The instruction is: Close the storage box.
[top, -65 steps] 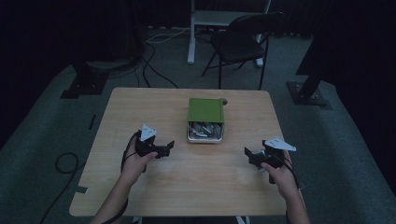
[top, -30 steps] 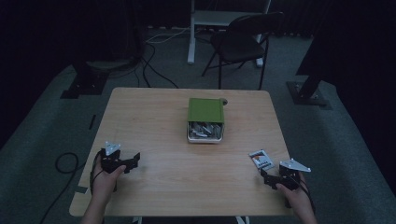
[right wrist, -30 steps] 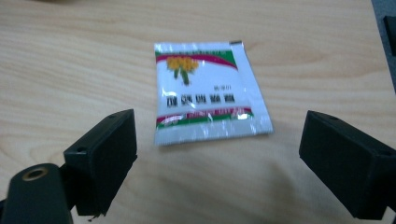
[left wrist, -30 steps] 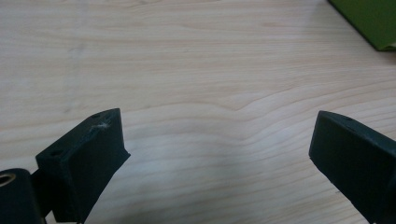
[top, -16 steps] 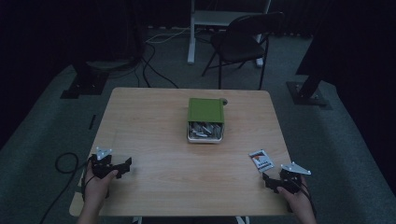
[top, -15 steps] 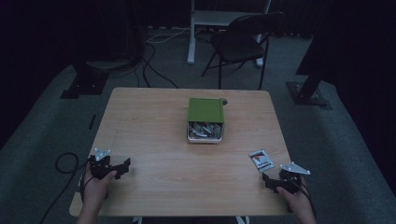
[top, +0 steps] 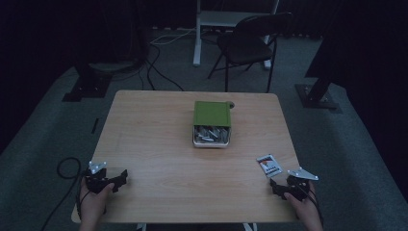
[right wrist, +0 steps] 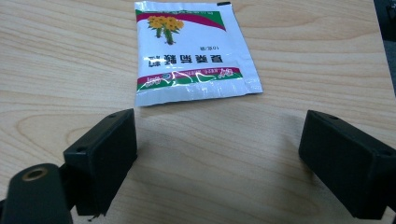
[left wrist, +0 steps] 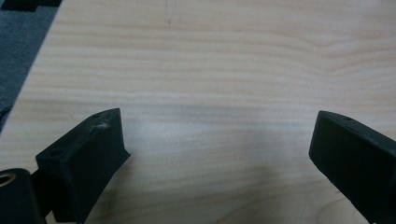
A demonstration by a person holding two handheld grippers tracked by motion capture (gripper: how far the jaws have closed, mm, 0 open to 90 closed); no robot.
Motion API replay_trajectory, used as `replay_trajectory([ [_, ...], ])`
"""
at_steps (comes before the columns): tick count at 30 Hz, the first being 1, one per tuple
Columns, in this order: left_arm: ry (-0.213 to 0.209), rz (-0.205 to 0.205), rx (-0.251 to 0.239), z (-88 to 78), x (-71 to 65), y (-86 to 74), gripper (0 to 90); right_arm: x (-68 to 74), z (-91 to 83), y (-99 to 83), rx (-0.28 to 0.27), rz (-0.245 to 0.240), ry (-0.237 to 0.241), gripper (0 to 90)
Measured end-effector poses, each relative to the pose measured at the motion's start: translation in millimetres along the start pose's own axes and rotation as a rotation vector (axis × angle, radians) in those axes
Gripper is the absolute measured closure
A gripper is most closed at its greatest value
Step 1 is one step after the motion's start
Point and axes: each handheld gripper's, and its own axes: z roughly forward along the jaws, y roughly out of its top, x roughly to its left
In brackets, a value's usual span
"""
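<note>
Near the right front corner of the table (top: 159, 120), your right gripper (top: 283, 188) hovered just short of a small sachet (right wrist: 192, 52), its jaws standing wide apart with nothing between them. That sachet lay flat on the wood, just beyond the jaw tips, printed face up with a yellow flower picture at its far end. Over at the near left corner your left gripper (top: 109, 180) was likewise spread open above bare wood, well apart from everything else. A green box (top: 212, 114) sat at the table's middle, its tray (top: 211, 143) pulled toward you and holding more packets (too small to read from above).

You were dealing with a thin, light, glossy foil packet, so it would likely have slid away under a nudge and bent readily if pinched mid-face. Because it lay flush with the surface, your best hold was probably the crimped near edge, one jaw slipped low under that seam and the other closing from above, gently.
</note>
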Motion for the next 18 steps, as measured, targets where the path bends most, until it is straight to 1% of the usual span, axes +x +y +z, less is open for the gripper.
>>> replay_trajectory([
  [5, -0.007, -0.002, 0.016, 0.0, -0.5, -3.2, 4.2, 0.0, 0.0, 0.1, 0.001, 0.001, 0.001, 11.1],
  [6, 0.002, -0.009, 0.012, -0.5, -0.7, -3.8, 4.2, 0.0, 0.0, 0.1, 0.001, 0.001, 0.001, 11.1],
  [7, 0.002, -0.009, 0.012, -0.5, -0.7, -3.8, 4.3, 0.0, 0.0, 0.1, 0.001, 0.001, 0.001, 11.1],
  [9, 0.026, -0.001, 0.026, -1.4, 0.2, -4.6, 4.3, 0.0, 0.1, 0.1, 0.001, 0.001, 0.001, 11.1],
  [11, 0.042, 0.004, 0.031, -1.4, 1.2, -4.7, 4.2, 0.0, 0.1, 0.1, 0.001, 0.001, 0.001, 11.1],
  [12, 0.045, -0.003, 0.028, -1.6, 1.7, -4.9, 4.3, 0.0, 0.1, 0.1, 0.001, 0.001, 0.001, 11.1],
  [14, 0.067, -0.010, 0.031, -2.0, 1.8, -5.5, 4.3, 0.0, 0.1, 0.1, 0.001, 0.001, 0.001, 11.1],
  [16, 0.088, 0.003, 0.043, -2.2, 0.7, -5.8, 4.3, -0.1, 0.1, 0.1, 0.001, 0.001, 0.001, 11.1],
  [18, 0.112, 0.028, 0.055, -0.3, -3.0, -5.5, 4.3, -0.1, 0.1, 0.1, 0.001, 0.001, 0.001, 11.1],
])
